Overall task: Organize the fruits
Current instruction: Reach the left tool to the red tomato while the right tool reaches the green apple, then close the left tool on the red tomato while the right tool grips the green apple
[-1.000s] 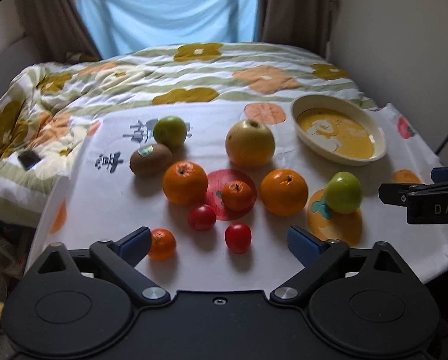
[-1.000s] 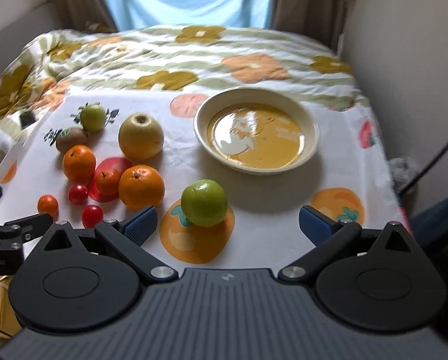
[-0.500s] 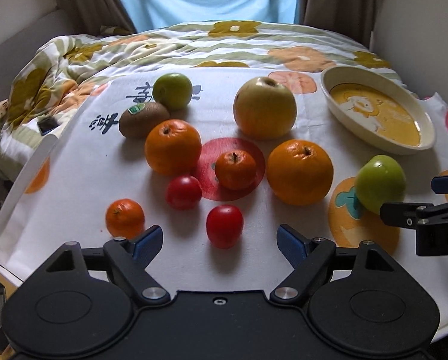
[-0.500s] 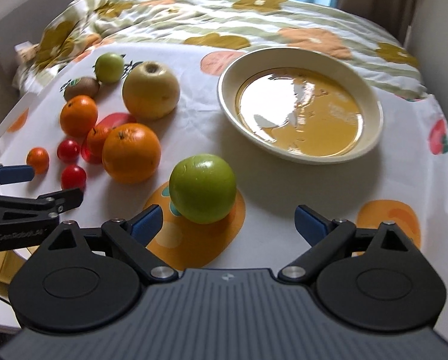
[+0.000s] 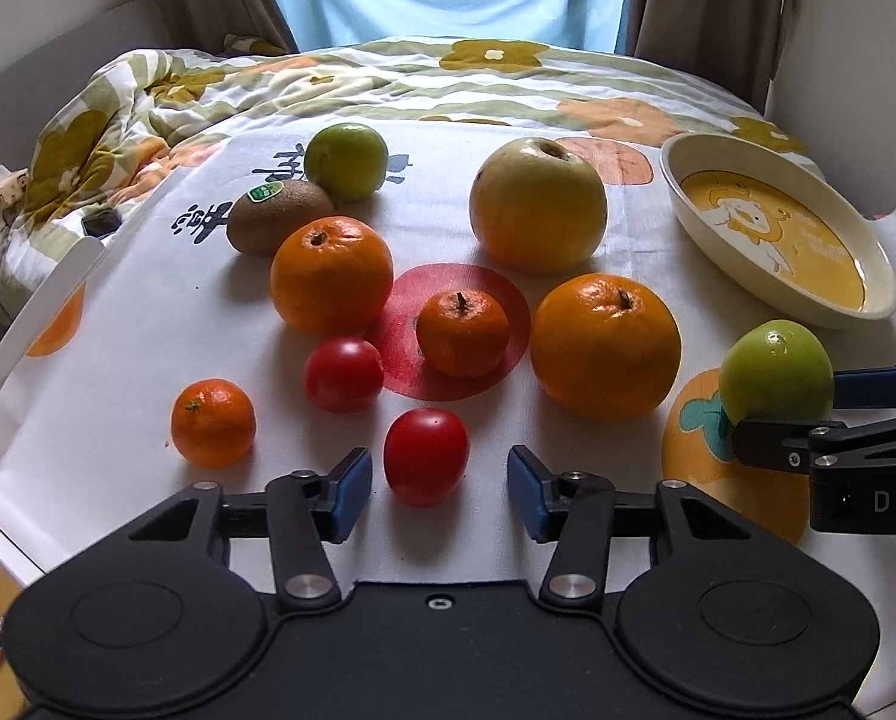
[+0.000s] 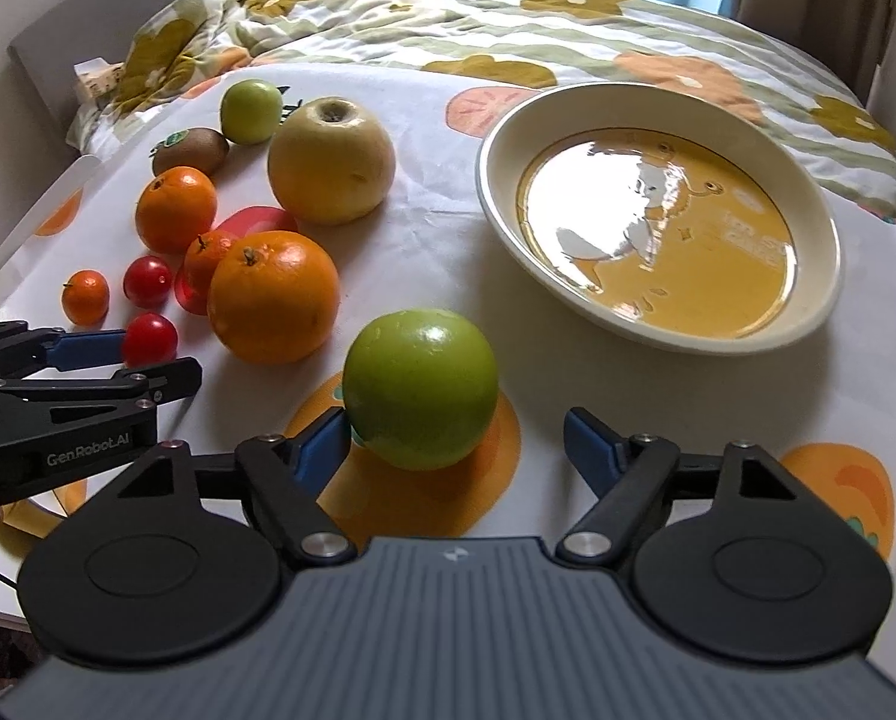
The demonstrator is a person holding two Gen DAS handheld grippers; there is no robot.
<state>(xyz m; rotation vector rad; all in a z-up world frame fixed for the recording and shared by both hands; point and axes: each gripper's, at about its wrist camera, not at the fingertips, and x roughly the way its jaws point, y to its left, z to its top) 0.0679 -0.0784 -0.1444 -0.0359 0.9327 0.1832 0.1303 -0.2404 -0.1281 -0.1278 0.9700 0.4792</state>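
Fruit lies on a white printed tablecloth (image 5: 148, 324). My left gripper (image 5: 437, 492) is low over the front edge, its jaws closing around a red tomato (image 5: 427, 456) that neither pad touches. From the right wrist view the left gripper (image 6: 142, 360) brackets that tomato (image 6: 148, 339). My right gripper (image 6: 457, 450) is closing around a green apple (image 6: 421, 387); the left pad is at its skin and the right pad stands clear. The left wrist view shows the right gripper (image 5: 790, 414) at that apple (image 5: 775, 372). A cream bowl (image 6: 502, 204) with a yellow bottom sits behind it.
Behind the tomato lie a second tomato (image 5: 343, 372), two mandarins (image 5: 463, 330) (image 5: 213, 423), two oranges (image 5: 331, 273) (image 5: 604, 348), a big yellow apple (image 5: 538, 204), a kiwi (image 5: 280, 216) and another green apple (image 5: 346, 159). A flowered quilt (image 5: 388, 78) covers the bed beyond.
Both grippers came down and forward toward the fruit and narrowed their jaws. The front tomato now sits between the left fingers, the near green apple between the right ones.
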